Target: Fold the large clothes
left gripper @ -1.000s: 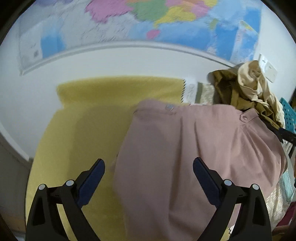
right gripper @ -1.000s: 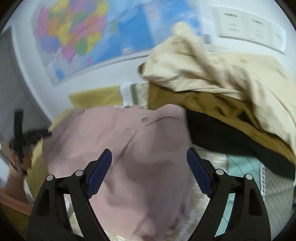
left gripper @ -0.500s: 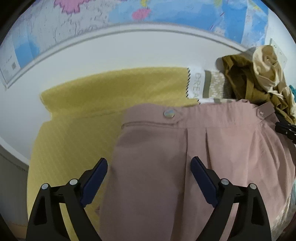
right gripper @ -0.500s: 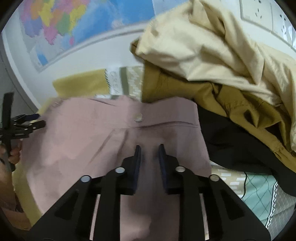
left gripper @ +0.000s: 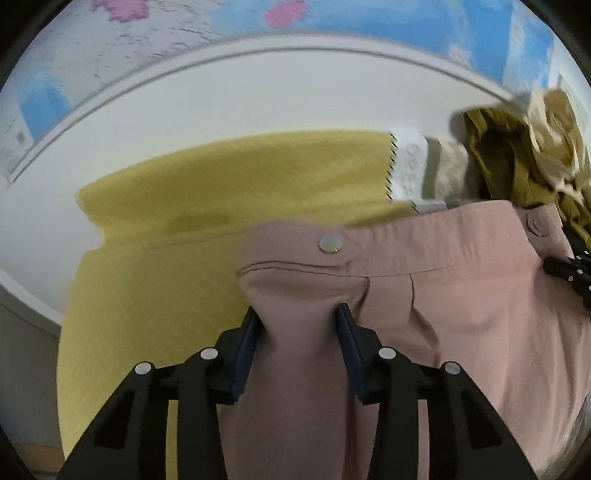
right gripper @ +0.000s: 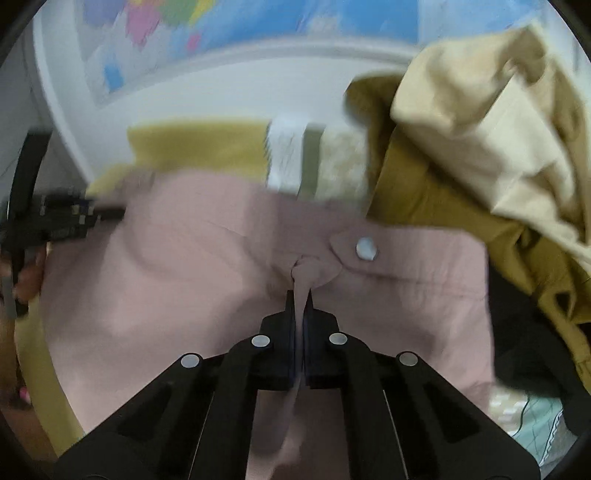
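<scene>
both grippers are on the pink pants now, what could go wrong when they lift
1. The right gripper pinches only a thin pleat of the pink pants just below the waistband, so it may slip out under load.
2. The left gripper has just been closing on a thick bunched fold; it could take extra layers and skew the fold.
3. The clothes pile overlaps the pants' right edge and may be dragged along.

Pink garment (left gripper: 443,295) cut off at lower frame edge, both views. Lettering on white label (left gripper: 408,166) blurred — unreadable. Right view smeared by motion; wall map (right gripper: 221,33) detail indistinct.
</scene>
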{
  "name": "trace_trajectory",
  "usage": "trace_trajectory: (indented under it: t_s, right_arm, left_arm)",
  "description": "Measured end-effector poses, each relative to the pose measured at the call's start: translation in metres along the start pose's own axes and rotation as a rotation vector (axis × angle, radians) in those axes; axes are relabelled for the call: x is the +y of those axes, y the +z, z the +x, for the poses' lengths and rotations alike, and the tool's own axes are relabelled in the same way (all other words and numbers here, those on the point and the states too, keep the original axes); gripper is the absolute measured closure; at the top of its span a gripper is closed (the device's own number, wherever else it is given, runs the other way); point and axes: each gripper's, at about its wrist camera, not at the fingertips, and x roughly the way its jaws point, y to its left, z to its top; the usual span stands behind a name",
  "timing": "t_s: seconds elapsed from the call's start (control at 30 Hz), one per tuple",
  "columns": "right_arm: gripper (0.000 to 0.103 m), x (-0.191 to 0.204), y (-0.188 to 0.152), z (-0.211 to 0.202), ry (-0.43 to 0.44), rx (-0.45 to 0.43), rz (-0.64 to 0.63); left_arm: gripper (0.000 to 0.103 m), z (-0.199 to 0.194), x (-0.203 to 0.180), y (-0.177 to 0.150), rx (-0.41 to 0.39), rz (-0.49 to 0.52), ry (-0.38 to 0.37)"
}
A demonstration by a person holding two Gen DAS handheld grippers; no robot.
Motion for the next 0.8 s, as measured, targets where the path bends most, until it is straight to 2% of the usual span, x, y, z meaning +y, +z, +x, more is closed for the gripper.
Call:
trace_trajectory:
  t_s: [0.07, 0.13, 0.17, 0.2, 0.23, 0.27, 0.33, 0.4, 0.47, 0.53, 0.6, 0.63, 0.67, 0.7, 0.8]
  right_arm:
    - [0.096, -0.005, 0.002, 0.012, 0.023, 0.041, 0.033]
    - [0.092, -0.013, -0.003, 0.025, 0.014, 0.088, 0.045]
    - [0.088, -0.016, -0.006, 0.021, 0.026, 0.082, 0.054]
    - [0.081, -0.018, -0.007, 0.015, 0.028, 0.071, 0.057]
    - [0.065, -0.019, -0.01, 0.004, 0.014, 0.046, 0.059]
    - [0.054, -0.021, -0.015, -0.013, 0.011, 0.001, 0.056]
    - [0.041, -0.027, -0.024, -0.043, 0.026, -0.06, 0.055]
    - [0.041, -0.034, -0.036, -0.066, 0.012, -0.087, 0.069]
    - [0.038, -0.047, -0.053, -0.082, 0.024, -0.078, 0.102]
    - [0.038, -0.055, -0.066, -0.08, -0.003, -0.048, 0.123]
    - [0.049, -0.063, -0.081, -0.07, -0.012, -0.005, 0.148]
    - [0.069, -0.07, -0.088, -0.063, -0.013, 0.023, 0.169]
    - [0.078, -0.073, -0.089, -0.057, -0.02, 0.042, 0.173]
    - [0.078, -0.08, -0.094, -0.052, -0.039, 0.046, 0.202]
    - [0.078, -0.094, -0.102, -0.055, 0.036, 0.025, 0.316]
  left_arm:
    - [0.053, -0.005, 0.004, 0.0, -0.009, -0.014, -0.004]
    - [0.041, -0.012, 0.007, -0.003, -0.029, -0.021, -0.011]
    - [0.038, -0.016, 0.009, -0.007, -0.036, -0.021, -0.027]
    - [0.034, -0.019, 0.011, -0.01, -0.04, -0.024, -0.034]
    - [0.034, -0.025, 0.014, -0.016, -0.049, -0.025, -0.034]
    - [0.033, -0.028, 0.016, -0.019, -0.054, -0.021, -0.036]
    - [0.022, -0.036, 0.024, -0.03, -0.058, -0.025, -0.048]
    - [0.021, -0.044, 0.032, -0.043, -0.058, -0.029, -0.058]
    - [0.02, -0.048, 0.04, -0.053, -0.05, -0.037, -0.081]
    - [0.02, -0.048, 0.046, -0.064, -0.038, -0.046, -0.101]
    - [0.02, -0.043, 0.048, -0.073, -0.019, -0.049, -0.114]
    - [0.021, -0.038, 0.049, -0.076, -0.006, -0.056, -0.119]
    - [0.024, -0.033, 0.05, -0.079, 0.01, -0.063, -0.125]
    - [0.03, -0.026, 0.051, -0.082, 0.027, -0.066, -0.123]
    - [0.03, -0.019, 0.055, -0.087, 0.048, -0.106, -0.131]
